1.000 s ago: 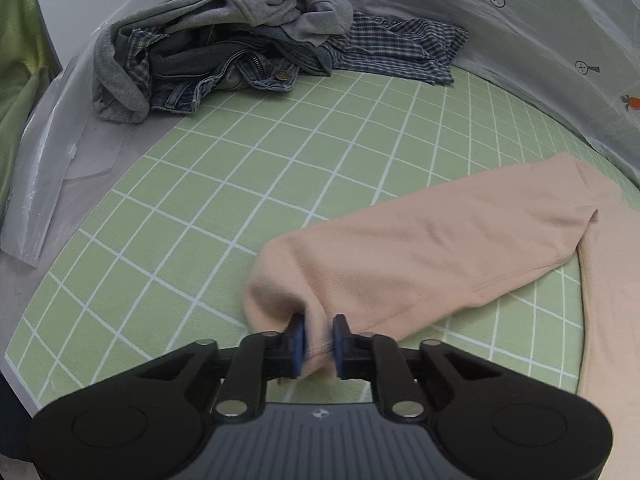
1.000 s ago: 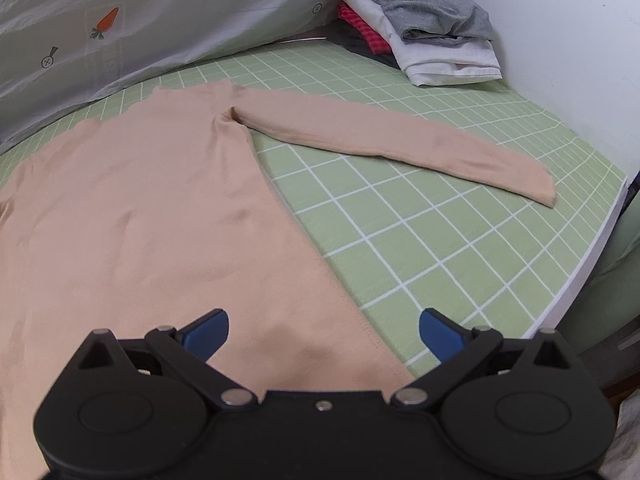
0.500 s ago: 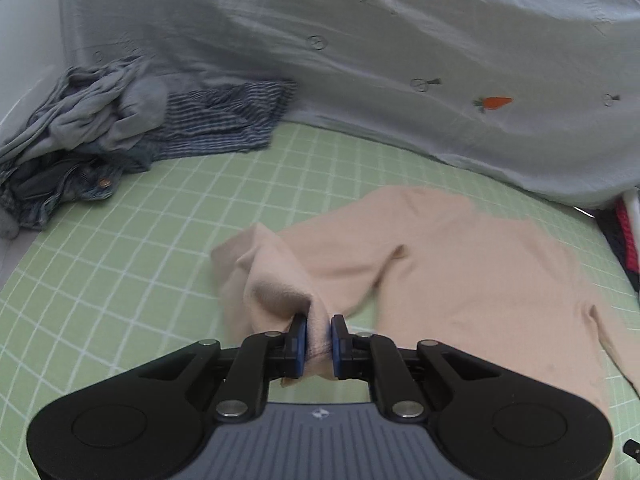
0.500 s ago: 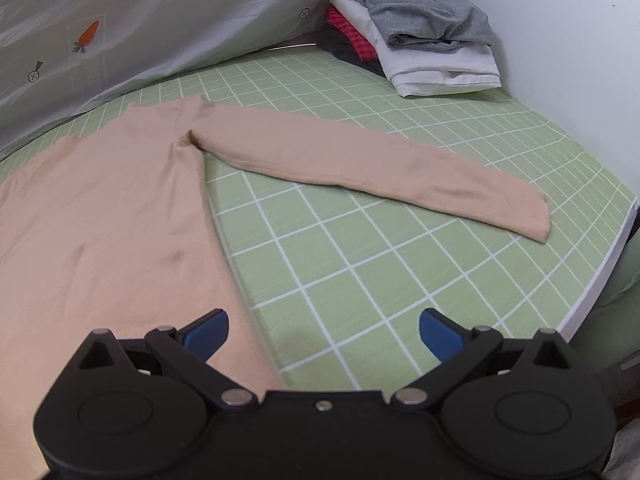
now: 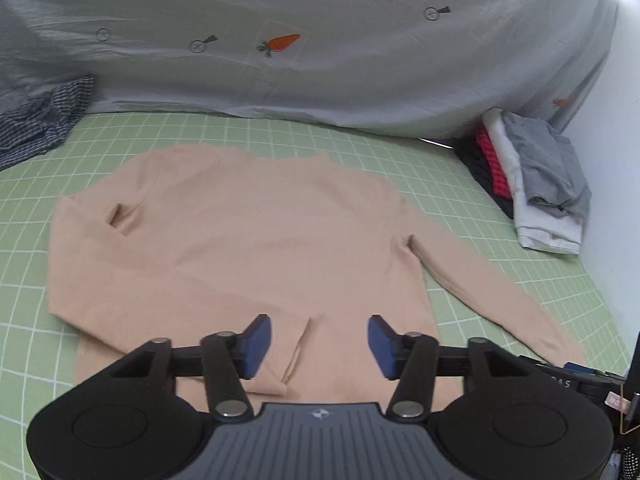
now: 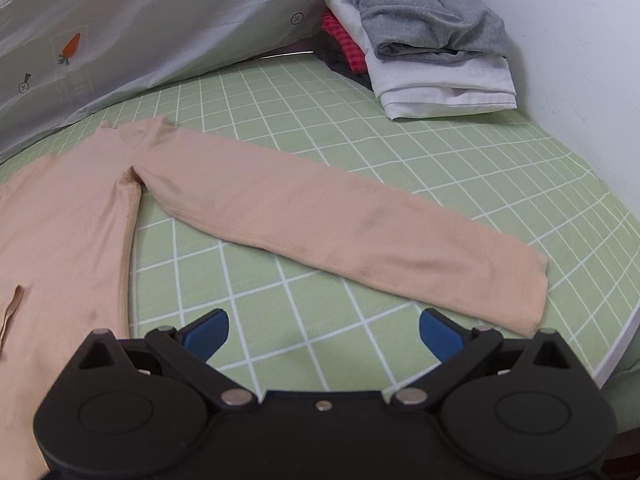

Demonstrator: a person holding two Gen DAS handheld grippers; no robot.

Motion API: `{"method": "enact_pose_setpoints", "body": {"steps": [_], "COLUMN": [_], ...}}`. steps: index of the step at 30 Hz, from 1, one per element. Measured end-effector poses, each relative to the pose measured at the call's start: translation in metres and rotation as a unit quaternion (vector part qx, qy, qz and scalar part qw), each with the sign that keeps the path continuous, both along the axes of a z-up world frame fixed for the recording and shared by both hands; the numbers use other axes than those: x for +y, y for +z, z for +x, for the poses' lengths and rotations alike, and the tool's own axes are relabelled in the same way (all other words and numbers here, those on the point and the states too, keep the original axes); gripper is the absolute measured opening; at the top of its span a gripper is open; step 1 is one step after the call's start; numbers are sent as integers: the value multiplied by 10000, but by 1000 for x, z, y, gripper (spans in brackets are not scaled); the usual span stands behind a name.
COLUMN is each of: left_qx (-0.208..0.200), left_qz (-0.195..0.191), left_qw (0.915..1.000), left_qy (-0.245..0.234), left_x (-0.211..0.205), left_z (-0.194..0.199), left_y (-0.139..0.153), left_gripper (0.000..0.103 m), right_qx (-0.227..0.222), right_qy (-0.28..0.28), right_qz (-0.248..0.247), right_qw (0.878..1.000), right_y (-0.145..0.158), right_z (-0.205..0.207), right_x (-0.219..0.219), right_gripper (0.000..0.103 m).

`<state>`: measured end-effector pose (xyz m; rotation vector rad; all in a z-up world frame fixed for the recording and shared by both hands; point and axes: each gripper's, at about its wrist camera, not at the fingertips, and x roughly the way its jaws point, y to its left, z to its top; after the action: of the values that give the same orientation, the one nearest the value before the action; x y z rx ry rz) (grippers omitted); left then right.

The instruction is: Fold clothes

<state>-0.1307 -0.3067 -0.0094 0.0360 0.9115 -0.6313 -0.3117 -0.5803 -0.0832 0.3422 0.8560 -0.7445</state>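
A peach long-sleeved top (image 5: 256,240) lies flat on the green grid mat (image 5: 460,184). One sleeve is folded across the body, and its cuff (image 5: 294,354) rests between the blue pads of my left gripper (image 5: 318,346), which is open and holds nothing. The other sleeve (image 6: 340,220) stretches out straight over the mat toward the right edge. My right gripper (image 6: 323,334) hovers open over bare mat just in front of that sleeve, with the body's side seam (image 6: 130,240) to its left.
A folded stack of grey, white, red and dark clothes (image 6: 424,44) sits at the back right by the white wall. A grey carrot-print sheet (image 5: 320,40) hangs behind the mat. A checked garment (image 5: 40,120) lies at the back left. The mat's edge (image 6: 616,340) drops off at right.
My left gripper carried the sleeve across the top's body, then opened and let the cuff go. My right gripper shifted right, from over the hem to the mat in front of the straight sleeve.
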Motion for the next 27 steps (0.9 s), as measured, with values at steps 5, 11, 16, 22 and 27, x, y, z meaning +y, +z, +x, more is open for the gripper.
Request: {"method": "enact_pose_setpoints", "body": {"steps": [5, 11, 16, 22, 27], "left_qx": [115, 311, 309, 393, 357], "left_qz": [403, 614, 753, 934, 995], "left_qw": [9924, 9773, 9740, 9738, 9780], "left_qy": [1153, 2005, 2115, 2035, 1799], "left_x": [45, 113, 152, 196, 225], "left_z": [5, 8, 16, 34, 55], "left_y": [-8, -13, -12, -18, -20], "left_gripper": [78, 79, 82, 85, 85], "right_qx": [89, 170, -119, -356, -390], "right_qy": [187, 352, 568, 906, 983], "right_qz": [29, -94, 54, 211, 271], "right_qw": [9998, 9992, 9983, 9950, 9940], "right_y": [-2, 2, 11, 17, 15], "right_z": [14, 41, 67, 100, 119], "right_x": [2, 27, 61, 115, 158], "right_gripper": [103, 102, 102, 97, 96]}}
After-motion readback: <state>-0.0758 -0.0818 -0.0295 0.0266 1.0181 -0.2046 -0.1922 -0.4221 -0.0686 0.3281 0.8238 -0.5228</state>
